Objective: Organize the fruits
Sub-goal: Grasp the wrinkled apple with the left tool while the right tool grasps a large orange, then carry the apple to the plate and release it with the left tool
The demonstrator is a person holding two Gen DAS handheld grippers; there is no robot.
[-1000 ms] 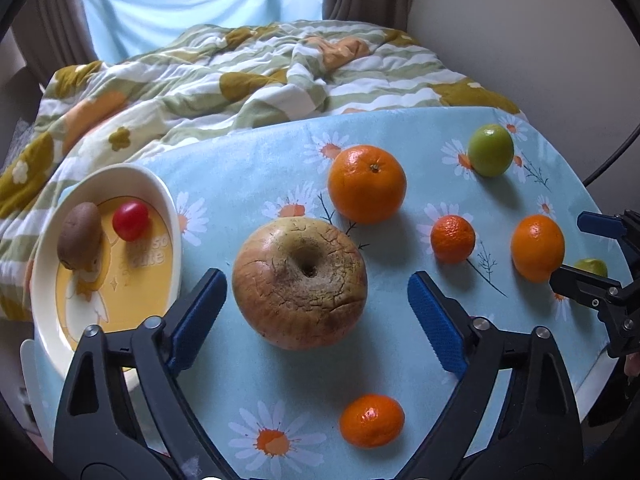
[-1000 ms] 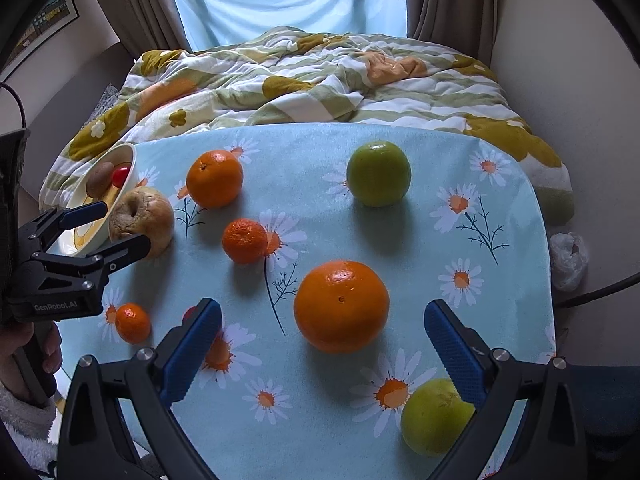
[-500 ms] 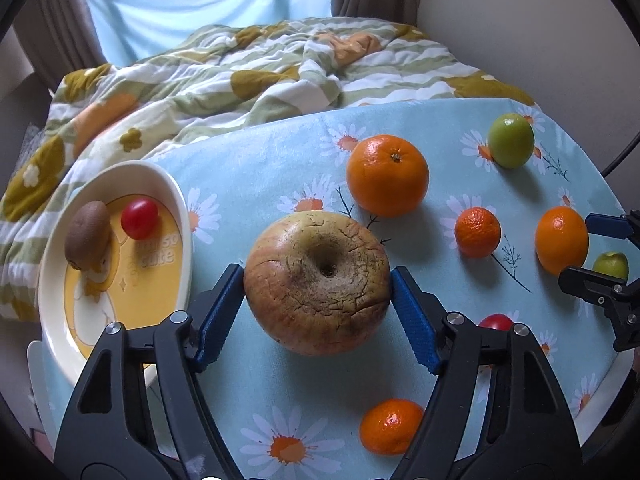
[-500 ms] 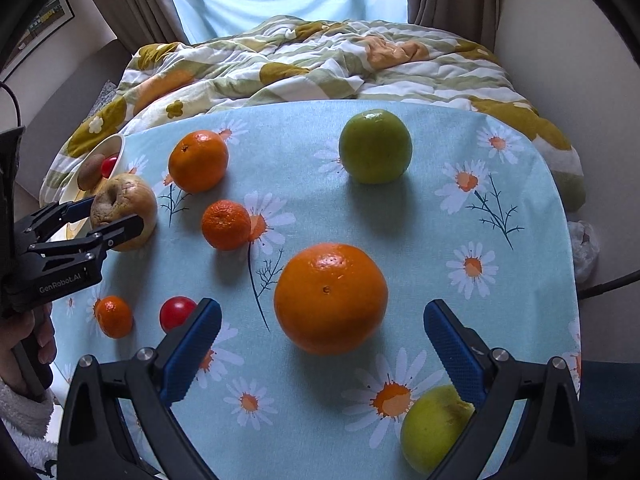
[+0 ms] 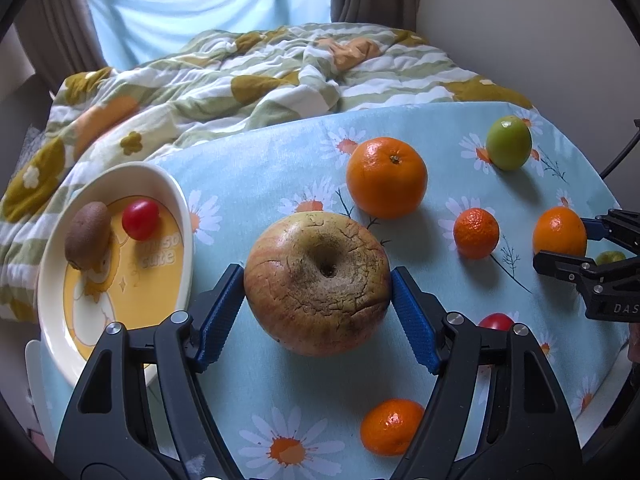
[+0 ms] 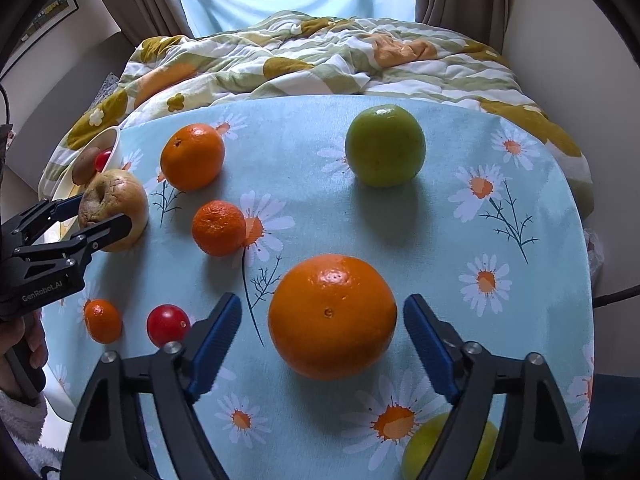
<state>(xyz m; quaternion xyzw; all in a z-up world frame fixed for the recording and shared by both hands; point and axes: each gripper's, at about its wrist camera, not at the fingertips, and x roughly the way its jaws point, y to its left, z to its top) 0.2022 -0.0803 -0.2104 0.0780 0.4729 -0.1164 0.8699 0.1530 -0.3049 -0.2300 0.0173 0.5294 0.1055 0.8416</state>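
Daisy-print tablecloth (image 5: 256, 168) over a table at the foot of a bed with a rumpled striped quilt (image 5: 256, 68); curtained window behind.

Left gripper (image 5: 318, 284): blue pads pressed on both flanks of a big wrinkled apple (image 5: 318, 282), clamped at its widest part, stem pit facing the lens. Whether raised off the cloth or resting on it, cannot tell. Right gripper (image 6: 322, 332): half-wide, pads flanking a large orange (image 6: 332, 316) with a small gap each side, not touching, fruit on the cloth.

Step in hand, by judgement: apple gripped for transfer to the oval plate (image 5: 176, 208) just to its left, where a kiwi (image 5: 88, 230) and a cherry tomato (image 5: 140, 218) already lie. Next move likely calls for a lift clear of the plate rim, a short sweep left, a gentle release on the bare yellow centre. Round, heavy fruit, so risk of a roll against the kiwi. For the right side: closing on the orange.

Farther out: second orange (image 5: 386, 176), mandarin (image 5: 476, 233), green fruit (image 5: 509, 142) near the far edge, small mandarin (image 5: 391, 426) near the front edge.

Left view alone: plate interior in full. Right view alone: loose cherry tomato (image 6: 168, 323) whole, and another green fruit (image 6: 424, 452) tucked under the right finger, barely visible in the left view.
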